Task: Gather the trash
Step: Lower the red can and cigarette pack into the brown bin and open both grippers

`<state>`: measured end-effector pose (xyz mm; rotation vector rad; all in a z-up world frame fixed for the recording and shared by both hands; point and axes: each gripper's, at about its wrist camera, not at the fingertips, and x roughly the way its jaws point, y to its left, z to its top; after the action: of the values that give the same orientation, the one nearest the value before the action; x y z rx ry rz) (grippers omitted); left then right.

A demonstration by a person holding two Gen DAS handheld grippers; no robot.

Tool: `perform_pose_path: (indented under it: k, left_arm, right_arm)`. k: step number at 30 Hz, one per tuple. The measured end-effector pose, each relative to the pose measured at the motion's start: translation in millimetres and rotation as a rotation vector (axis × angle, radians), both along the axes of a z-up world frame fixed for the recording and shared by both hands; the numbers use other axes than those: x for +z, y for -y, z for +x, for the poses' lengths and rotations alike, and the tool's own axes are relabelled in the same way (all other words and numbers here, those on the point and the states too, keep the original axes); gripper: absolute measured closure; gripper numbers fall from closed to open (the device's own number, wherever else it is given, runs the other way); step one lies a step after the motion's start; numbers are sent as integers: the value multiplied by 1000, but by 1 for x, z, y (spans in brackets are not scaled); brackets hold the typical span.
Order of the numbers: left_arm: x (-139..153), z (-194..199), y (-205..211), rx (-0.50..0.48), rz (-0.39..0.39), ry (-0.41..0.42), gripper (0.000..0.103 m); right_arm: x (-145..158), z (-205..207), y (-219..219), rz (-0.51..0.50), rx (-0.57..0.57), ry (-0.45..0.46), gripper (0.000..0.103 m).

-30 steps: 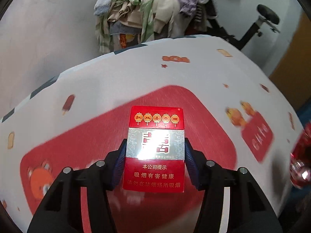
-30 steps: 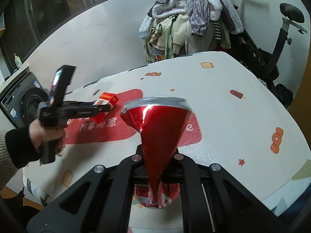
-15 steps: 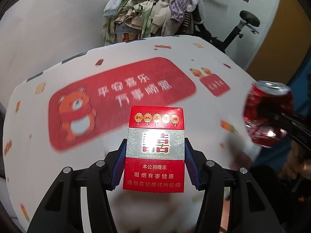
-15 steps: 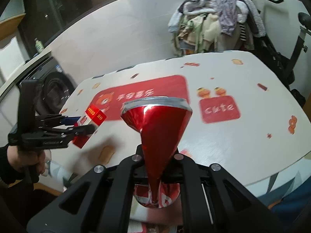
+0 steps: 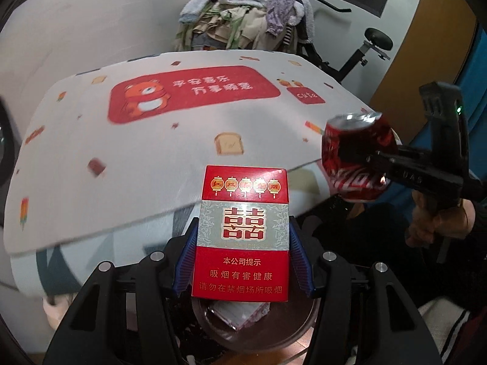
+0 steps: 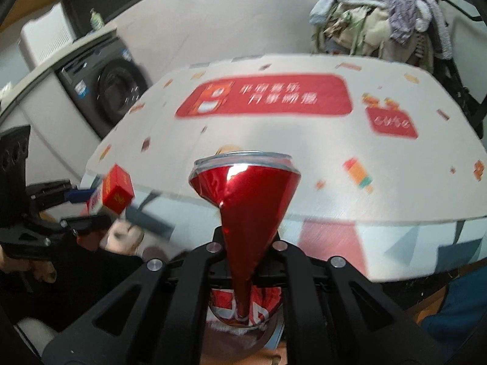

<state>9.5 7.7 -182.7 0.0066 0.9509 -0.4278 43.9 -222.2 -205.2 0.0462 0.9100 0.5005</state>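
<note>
Both grippers have pulled back off the table (image 5: pixel 91 140); left gripper (image 5: pixel 242 258) clamps the cigarette pack (image 5: pixel 242 231), right gripper (image 6: pixel 248 261) pinches the crushed can (image 6: pixel 246 194), bin (image 5: pixel 292 331) at 6 o'clock, ready for dropping

A clothes heap (image 5: pixel 243 21) rises behind the printed tablecloth (image 5: pixel 121 158); a washing machine (image 6: pixel 106 88) stands nearby.

black angular left gripper (image 5: pixel 242 261) frame, silver screws, blue ribbed finger pads (image 5: pixel 186 261); right gripper (image 6: pixel 247 261) matte black, silver screws; bare-skinned hand (image 5: pixel 426 228), dark sleeve.
</note>
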Motion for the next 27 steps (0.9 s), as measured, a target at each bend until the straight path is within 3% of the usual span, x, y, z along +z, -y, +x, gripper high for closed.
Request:
perform_pose_path:
  k: [8,14,20,27]
  left_arm:
    - [-3,-21,-18,61,-39,13,49]
    - [-4,-26,-18,50,-40,24,49]
    - [-9,-27,-19,51,-51,12,49]
    - [-12,-28,-18,42,-61,9,49]
  right_arm:
    - [-45,-27,-45,-81,148,-130,95]
    - [-71,-31,-62,-180,178,-216,95]
    - [-85,-33,-61,-198,176,-280,95]
    - [-90,-34,-60,-199,172,-306,79]
